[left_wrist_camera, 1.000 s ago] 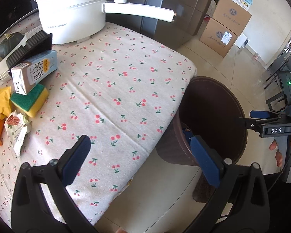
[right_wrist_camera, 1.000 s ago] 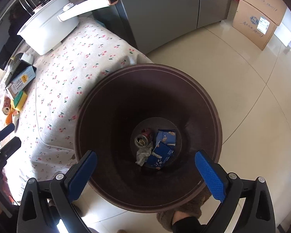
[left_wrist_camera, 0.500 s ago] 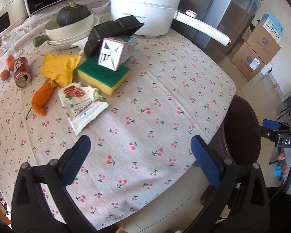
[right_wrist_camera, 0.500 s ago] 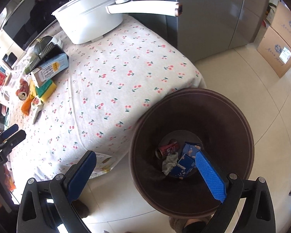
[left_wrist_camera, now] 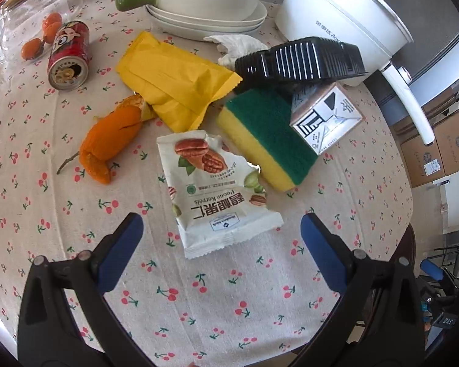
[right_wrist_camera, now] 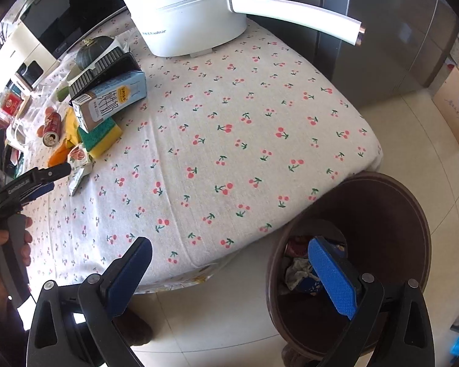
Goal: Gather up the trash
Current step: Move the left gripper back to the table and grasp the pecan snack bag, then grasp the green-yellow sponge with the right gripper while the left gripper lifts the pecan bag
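A torn white pecan snack wrapper (left_wrist_camera: 217, 189) lies flat on the cherry-print tablecloth (left_wrist_camera: 260, 299), just ahead of my open, empty left gripper (left_wrist_camera: 222, 253). Around it lie orange peel (left_wrist_camera: 110, 140), a yellow wrapper (left_wrist_camera: 177, 79), a red can (left_wrist_camera: 69, 56) on its side, a crumpled tissue (left_wrist_camera: 235, 44), a milk carton (left_wrist_camera: 324, 116) and a black plastic tray (left_wrist_camera: 300, 58). My right gripper (right_wrist_camera: 229, 272) hangs open and empty off the table's near edge beside the brown trash bin (right_wrist_camera: 391, 202), which holds several pieces of trash (right_wrist_camera: 300, 270).
A green-and-yellow sponge (left_wrist_camera: 266, 137), a white pot with a long handle (left_wrist_camera: 345, 15), stacked dishes with a dark squash (left_wrist_camera: 208, 6) and small oranges (left_wrist_camera: 36, 42) share the table. Cardboard boxes (left_wrist_camera: 434, 153) and a steel fridge (right_wrist_camera: 382, 30) stand on the tiled floor beyond.
My left gripper swung from the bin side over the table and closed in on the snack wrapper. The right gripper drew back from above the bin toward the table edge.
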